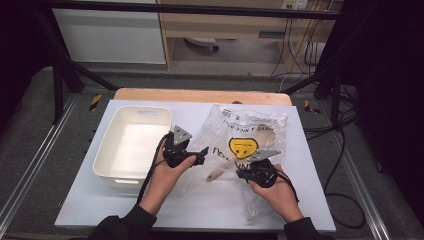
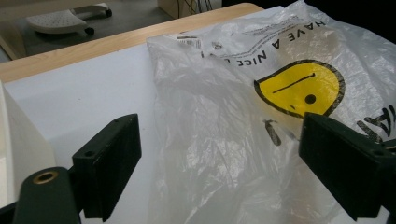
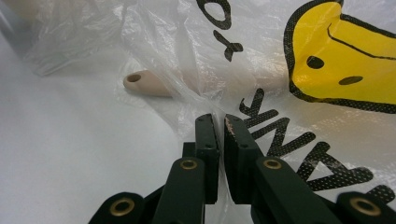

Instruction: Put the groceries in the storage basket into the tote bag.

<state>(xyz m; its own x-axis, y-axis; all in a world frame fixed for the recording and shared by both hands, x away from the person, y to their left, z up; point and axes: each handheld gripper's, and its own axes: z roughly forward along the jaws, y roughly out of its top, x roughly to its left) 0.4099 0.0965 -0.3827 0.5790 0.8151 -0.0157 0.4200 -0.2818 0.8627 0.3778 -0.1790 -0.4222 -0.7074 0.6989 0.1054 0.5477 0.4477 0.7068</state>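
Currently the plastic bag [image 1: 247,135] lies flat on the white table [image 1: 200,205], right of the tub [image 1: 131,145]. Right gripper [image 3: 219,122] pinches the film at its near edge; left gripper [image 2: 219,154] stands wide. Thin, limp, slippery film: grip a gathered fold near the wooden handle [image 3: 144,84].

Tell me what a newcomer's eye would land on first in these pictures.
First, the yellow smiley face printed on the crinkled clear plastic bag lying mid-table. Next, the two black claws at the bag's near edge: the right claw pinches the plastic, while the left claw stands wide open. A pale wooden handle pokes out of the bag, and a white bin sits to the left.
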